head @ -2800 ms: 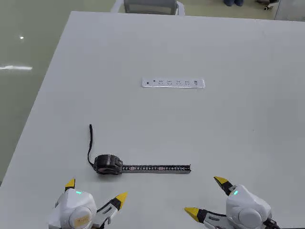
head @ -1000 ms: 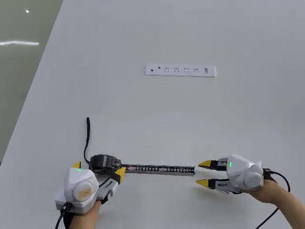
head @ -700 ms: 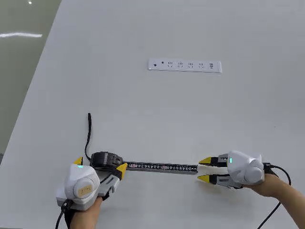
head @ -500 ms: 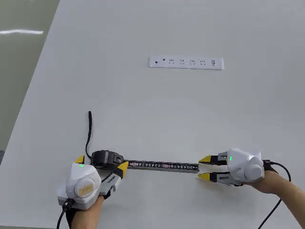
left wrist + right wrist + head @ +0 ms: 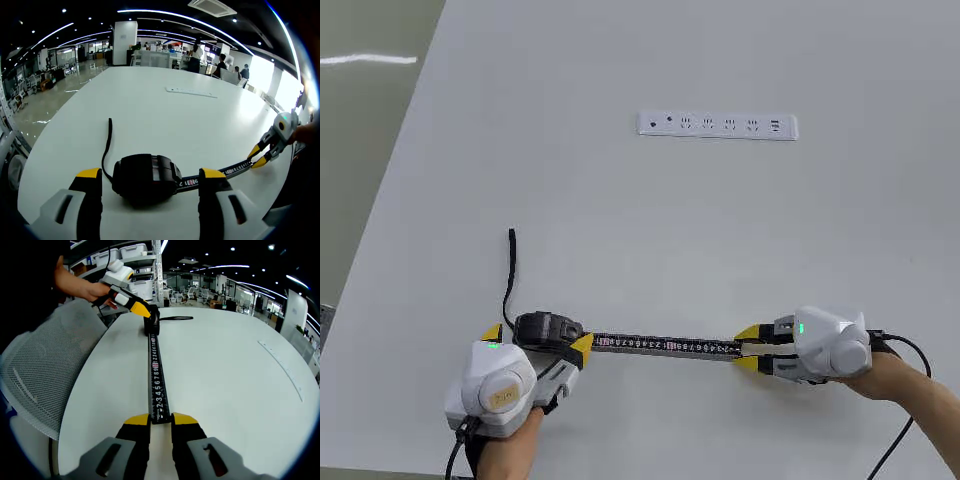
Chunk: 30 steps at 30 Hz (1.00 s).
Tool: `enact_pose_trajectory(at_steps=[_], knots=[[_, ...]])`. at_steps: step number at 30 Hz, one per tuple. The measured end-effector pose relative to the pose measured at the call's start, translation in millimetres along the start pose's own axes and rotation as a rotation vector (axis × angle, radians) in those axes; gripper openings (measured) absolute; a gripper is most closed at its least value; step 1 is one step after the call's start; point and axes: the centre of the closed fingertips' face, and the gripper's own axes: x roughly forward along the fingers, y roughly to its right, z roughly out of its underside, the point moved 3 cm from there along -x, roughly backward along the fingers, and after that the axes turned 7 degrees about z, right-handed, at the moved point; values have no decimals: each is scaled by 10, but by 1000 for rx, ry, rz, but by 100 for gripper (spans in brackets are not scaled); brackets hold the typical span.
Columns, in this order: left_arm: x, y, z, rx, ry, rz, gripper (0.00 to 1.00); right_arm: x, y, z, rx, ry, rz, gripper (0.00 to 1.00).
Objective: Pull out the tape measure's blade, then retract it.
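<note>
Bottom left of the head view: the left gripper (image 5: 537, 340) has its tongs spread either side of the tape measure (image 5: 548, 328), not squeezing it. The blade (image 5: 665, 346) lies partway out on the table (image 5: 620, 230), running to the lower right. There the right gripper (image 5: 750, 348) has its tongs narrowed around the tip, but I can't tell if it's really clamped. So I'd guess we're mid-pull, with the retract not done yet. The power strip (image 5: 717, 125) sits further up.

Tape measure (image 5: 146, 179) lies between the left tool's (image 5: 151, 175) parted jaws on a white tabletop (image 5: 150, 107).
A gap shows each side between the yellow jaw tips and the black case. The blade (image 5: 225, 172) runs right to the right tool (image 5: 257, 156), whose tips sit at its end. A strap (image 5: 106, 145) trails away from the case. A power strip (image 5: 191, 92) lies well beyond.
</note>
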Motion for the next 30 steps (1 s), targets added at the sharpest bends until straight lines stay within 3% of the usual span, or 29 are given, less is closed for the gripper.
enact_pose_trajectory(at_steps=[10, 19, 24, 30], knots=[[37, 7, 4, -25, 7, -18, 74, 12, -15, 25, 2, -6, 1, 14], [103, -85, 114, -139, 3, -52, 67, -5, -51, -5, -15, -17, 4, 13], [109, -122, 135, -151, 3, -70, 63, 1, -46, 4, -16, -19, 6, 13], [155, -88, 175, -138, -17, -71, 64, -1, -53, -8, -17, -16, 11, 13]])
